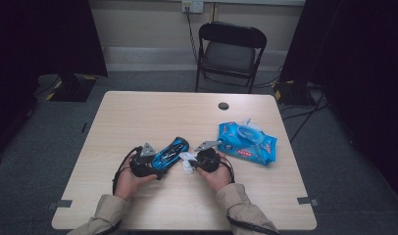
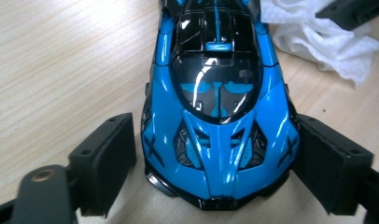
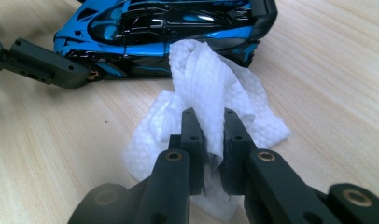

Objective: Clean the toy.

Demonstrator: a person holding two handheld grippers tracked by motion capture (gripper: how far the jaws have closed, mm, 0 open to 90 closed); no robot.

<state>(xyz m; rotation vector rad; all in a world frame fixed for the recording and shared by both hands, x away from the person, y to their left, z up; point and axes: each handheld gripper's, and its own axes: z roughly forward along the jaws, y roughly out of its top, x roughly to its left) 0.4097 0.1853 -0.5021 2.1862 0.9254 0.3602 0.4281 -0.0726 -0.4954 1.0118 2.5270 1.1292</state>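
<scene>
A blue toy car [image 2: 218, 107] is bracketed by the left gripper [image 2: 215, 172], whose jaws stand wide on either side of the car's nose; one pad seems to lie against the car's flank while a small gap shows at the other, so a firm clamp cannot be confirmed. The right gripper [image 3: 208, 140] is closed nearly all the way on a white wet wipe [image 3: 211, 93], and a fold of the cloth is pinched between its pads. Ahead of the right gripper, the loose upper part of the wipe is draped against the car's side, close to its rear end. A blue wipes pack [image 1: 247, 143] lies on the surface [image 1: 153, 110] just beyond the right gripper, on its outer side.

The step in hand is judged to be the wiping of the car's body. For it to go well, the car should be held steady by the left gripper so that it is not rolled or pushed away. The wipe should be drawn along the body in light strokes, with the cloth kept between the jaws and the paint, so that hard plastic is not dragged over the glossy finish.
</scene>
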